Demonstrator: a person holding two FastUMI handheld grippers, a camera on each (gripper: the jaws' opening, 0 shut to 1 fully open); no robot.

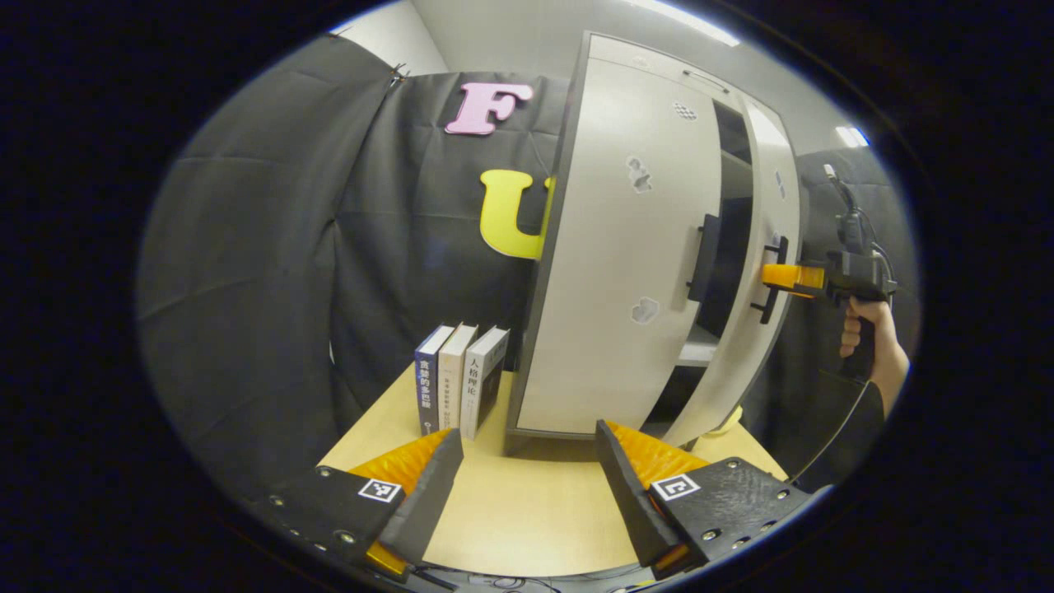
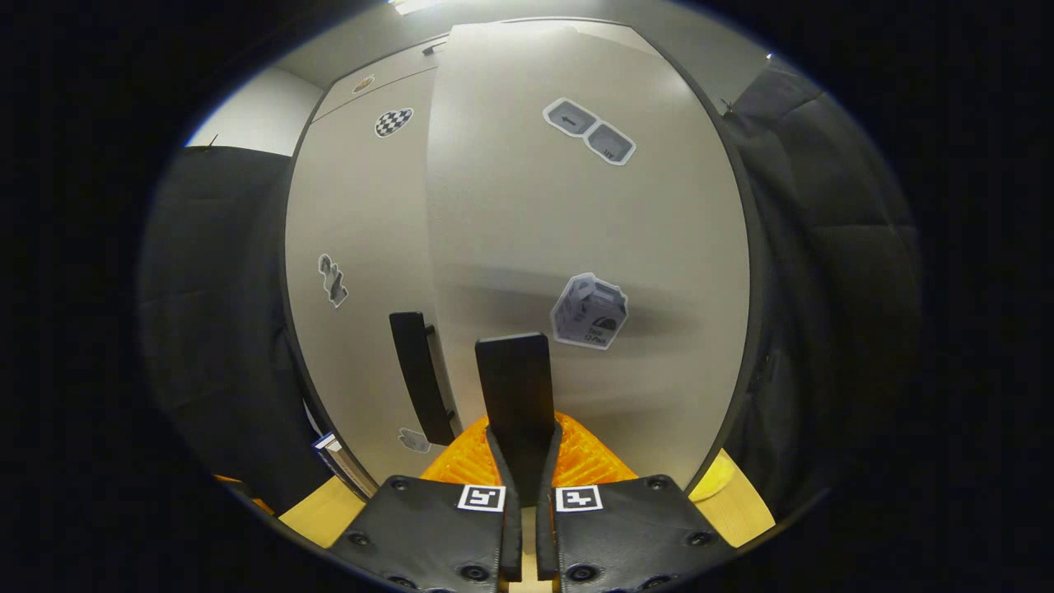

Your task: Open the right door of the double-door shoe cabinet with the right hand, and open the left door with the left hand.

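The shoe cabinet (image 1: pixel 626 272) is standing on the surface (image 1: pixel 527 502) at 1 o'clock in the left gripper view, 3 books (image 1: pixel 457 375) beside it at 10 o'clock. The right gripper (image 2: pixel 520 461) is pinching the right door's handle (image 2: pixel 515 387), fingers pressed onto it, and that door (image 1: pixel 766 280) is standing ajar. The left gripper (image 1: pixel 527 486) is hovering with fingers spread, holding nothing, well short of the left door's handle (image 1: pixel 704 257). The narrow pinch could be slipping off if pulled crookedly; a hard tug risks shifting the cabinet toward the books.
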